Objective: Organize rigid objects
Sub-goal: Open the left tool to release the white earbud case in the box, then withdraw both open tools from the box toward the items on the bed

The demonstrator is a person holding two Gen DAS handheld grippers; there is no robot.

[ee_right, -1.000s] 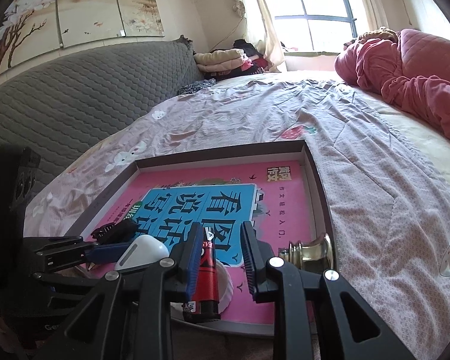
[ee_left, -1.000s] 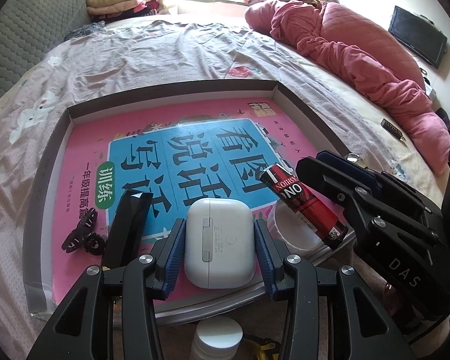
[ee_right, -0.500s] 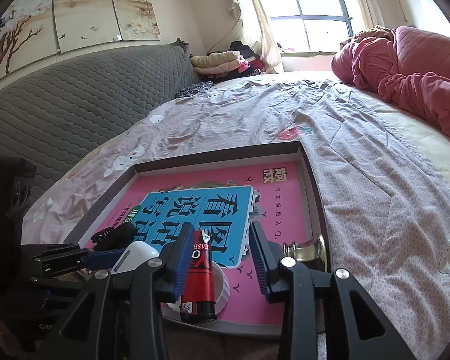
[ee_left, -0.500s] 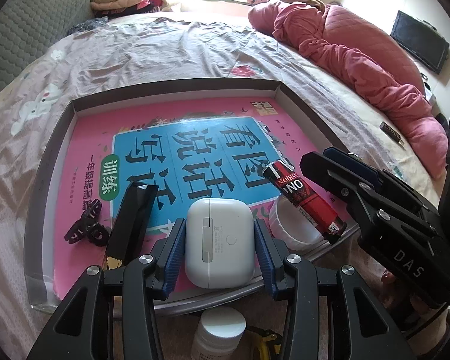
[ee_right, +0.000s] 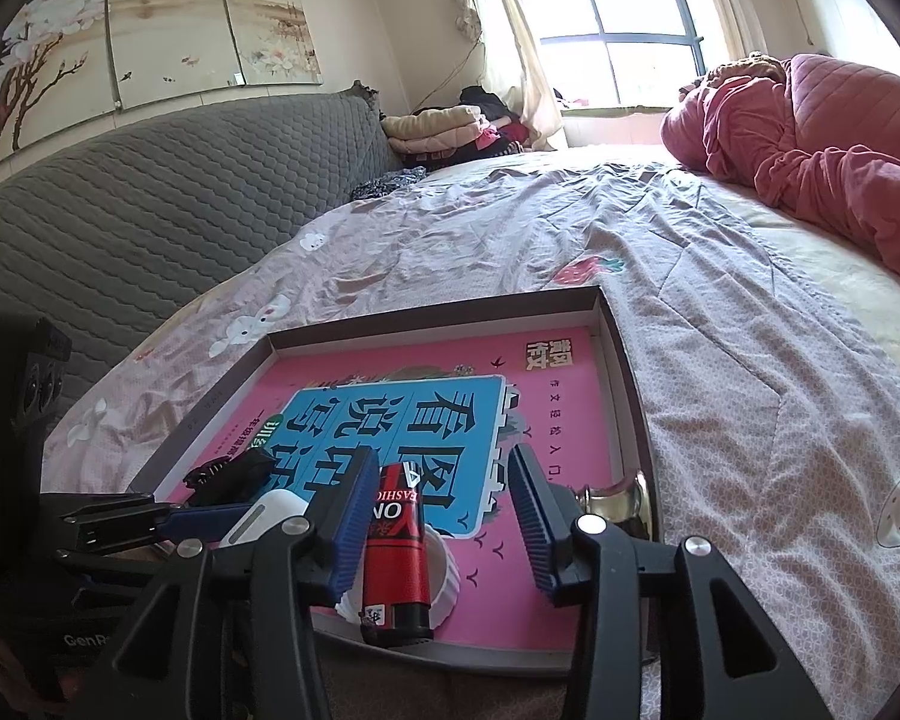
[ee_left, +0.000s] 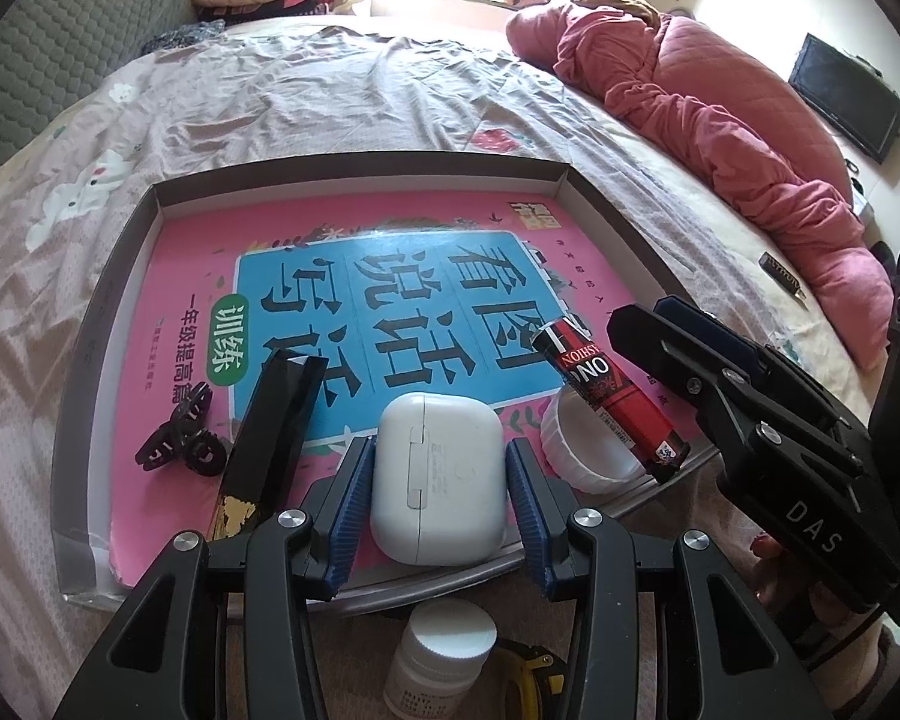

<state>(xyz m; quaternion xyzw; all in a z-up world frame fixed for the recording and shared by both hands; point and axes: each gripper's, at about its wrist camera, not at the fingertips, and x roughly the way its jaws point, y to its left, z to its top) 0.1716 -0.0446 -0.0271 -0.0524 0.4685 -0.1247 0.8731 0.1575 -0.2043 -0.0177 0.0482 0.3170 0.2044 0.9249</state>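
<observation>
Left tool (ee_left: 435,489) closed on a white earbud case; right tool (ee_right: 435,510) open around a red lighter.

The earbud case (ee_left: 438,474) sits between the left tool's blue pads over the near edge of the tray (ee_left: 354,171). Below it, outside the tray, stands a white bottle (ee_left: 441,654). The lighter (ee_right: 397,546) lies tilted across a white cup (ee_left: 582,450), touching only the right tool's left pad; the other pad stands clear of it. Further in, a black box (ee_left: 273,432) and a black hair clip (ee_left: 177,438) rest on the pink book (ee_left: 354,276) lining the tray. The tray lies on the bed (ee_left: 306,84); a pink quilt (ee_left: 720,96) is heaped beyond.
</observation>
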